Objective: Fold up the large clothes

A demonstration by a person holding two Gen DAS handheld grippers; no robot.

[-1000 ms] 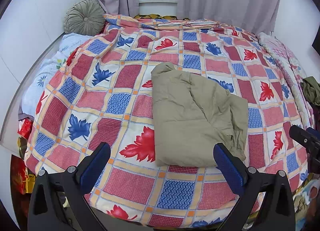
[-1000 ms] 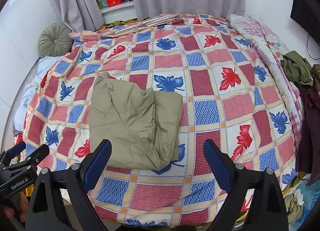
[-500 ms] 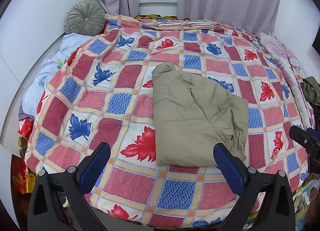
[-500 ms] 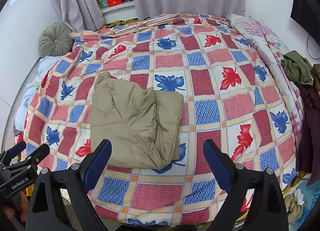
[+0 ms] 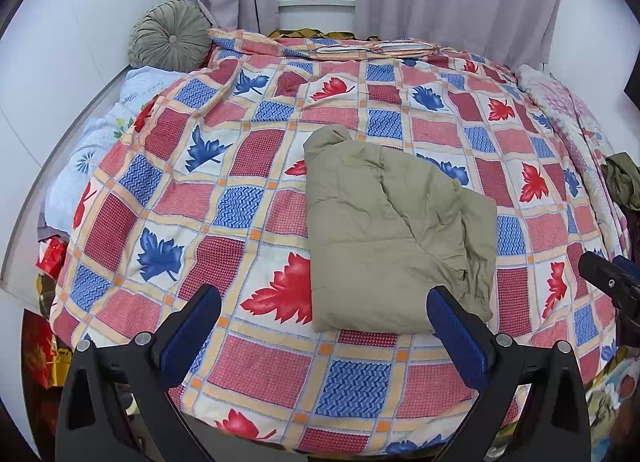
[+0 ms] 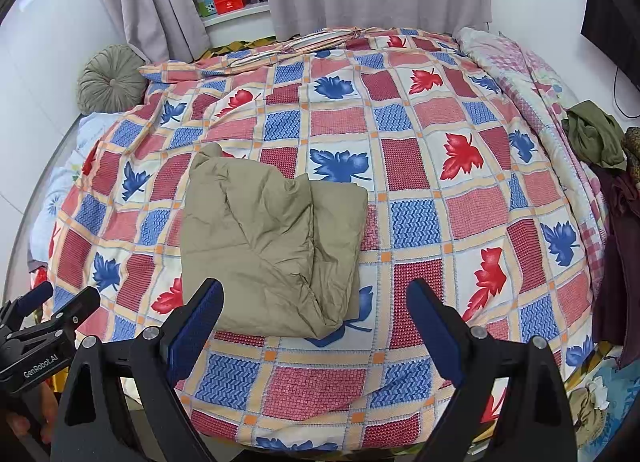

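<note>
Olive-green padded garment [image 5: 394, 229] is lying folded into a thick bundle on the checked leaf-print bedspread [image 5: 256, 165], toward the near edge of the bed. Left gripper [image 5: 324, 326] and right gripper [image 6: 316, 320] are hovering above that edge, jaws spread wide, grasping nothing.

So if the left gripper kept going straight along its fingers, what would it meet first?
Most likely the folded khaki garment lying on the leaf-patterned quilt. The left gripper is open and empty, with the garment's near edge just ahead between its fingers, though depth is uncertain.
</note>
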